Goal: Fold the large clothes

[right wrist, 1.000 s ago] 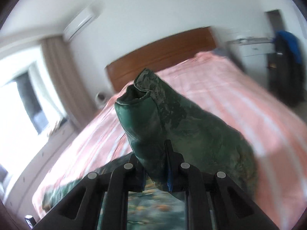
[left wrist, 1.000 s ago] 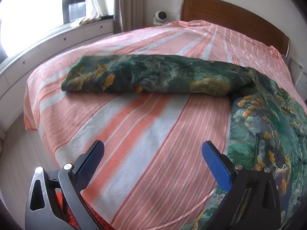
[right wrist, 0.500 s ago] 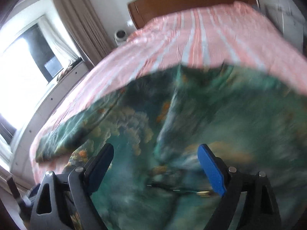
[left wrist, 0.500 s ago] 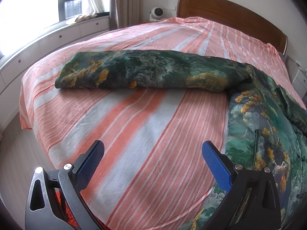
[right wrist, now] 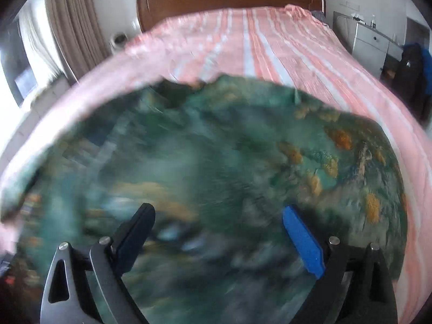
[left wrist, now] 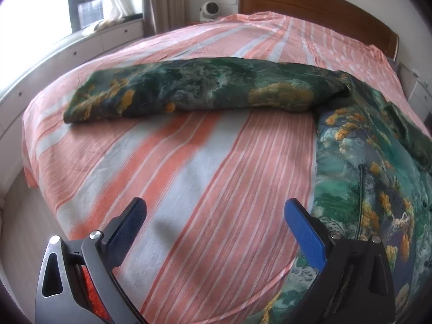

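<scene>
A large green garment with orange and white landscape print lies on the pink striped bed. One long sleeve stretches leftward across the bed. My left gripper hovers open over bare sheet, just left of the garment's body, nothing between its blue pads. In the right wrist view the garment fills the picture, blurred. My right gripper hangs low over it, its jaws still opening wide, cloth beneath them but none pinched between the pads.
A wooden headboard stands at the bed's far end. Low white window cabinets and curtains run along the left. A small white fan sits by the headboard. White drawers and dark hanging clothes stand to the right.
My right gripper let go of the bunched cloth it held up, opened wide, and dropped down close over the garment. The released part now lies on the body. The left gripper stayed put.
</scene>
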The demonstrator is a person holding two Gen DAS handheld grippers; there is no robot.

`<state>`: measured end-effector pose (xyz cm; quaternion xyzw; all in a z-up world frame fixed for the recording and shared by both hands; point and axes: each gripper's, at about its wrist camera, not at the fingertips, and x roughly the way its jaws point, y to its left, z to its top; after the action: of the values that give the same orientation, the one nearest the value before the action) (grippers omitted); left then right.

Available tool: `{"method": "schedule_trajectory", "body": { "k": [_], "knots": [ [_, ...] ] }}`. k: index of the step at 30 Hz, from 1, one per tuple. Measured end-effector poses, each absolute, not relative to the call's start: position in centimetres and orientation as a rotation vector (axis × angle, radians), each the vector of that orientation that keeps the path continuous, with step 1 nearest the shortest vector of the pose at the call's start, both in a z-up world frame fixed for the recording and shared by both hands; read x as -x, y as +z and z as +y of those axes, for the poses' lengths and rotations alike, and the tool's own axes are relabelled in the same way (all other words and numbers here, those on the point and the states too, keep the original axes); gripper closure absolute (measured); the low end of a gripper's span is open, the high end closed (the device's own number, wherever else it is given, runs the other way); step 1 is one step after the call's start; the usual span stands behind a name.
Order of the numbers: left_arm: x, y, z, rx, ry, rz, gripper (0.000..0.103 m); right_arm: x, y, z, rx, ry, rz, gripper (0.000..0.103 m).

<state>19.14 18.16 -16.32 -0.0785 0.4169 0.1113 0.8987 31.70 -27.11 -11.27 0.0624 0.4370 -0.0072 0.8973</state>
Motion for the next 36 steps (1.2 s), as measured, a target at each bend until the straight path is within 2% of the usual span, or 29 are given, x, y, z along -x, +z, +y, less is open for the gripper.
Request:
{"method": "schedule_trajectory", "body": {
  "k": [5, 16, 25, 31, 36],
  "knots": [
    [-19.1, -16.2, 18.2, 0.169, 0.224, 0.864, 0.001, -25.1, -8.4, -24.9, -0.135, 0.076, 0.834, 0.008],
    [-18.8, -16.2, 17.1, 0.097, 0.261, 0.853, 0.001, -10.8, -8.7, -18.4, -0.015, 0.054, 0.769, 0.007],
    [-17.3, -14.5, 17.5, 0.113, 0.244, 0.814, 0.001, -7.4, -10.9, -15.0, 0.067, 0.101, 0.768, 0.007],
    [-18.3, -12.6, 23.7, 0.477, 0.091, 0.839, 0.001, -6.7, -10.4, -14.3, 0.100, 0.117, 0.734, 0.007],
    [-24.4, -15.2, 31.3, 0.764, 0.007, 0.962, 0.001, -6.5, -10.4, -14.2, 0.102, 0.126, 0.736, 0.007]
  ]
}}
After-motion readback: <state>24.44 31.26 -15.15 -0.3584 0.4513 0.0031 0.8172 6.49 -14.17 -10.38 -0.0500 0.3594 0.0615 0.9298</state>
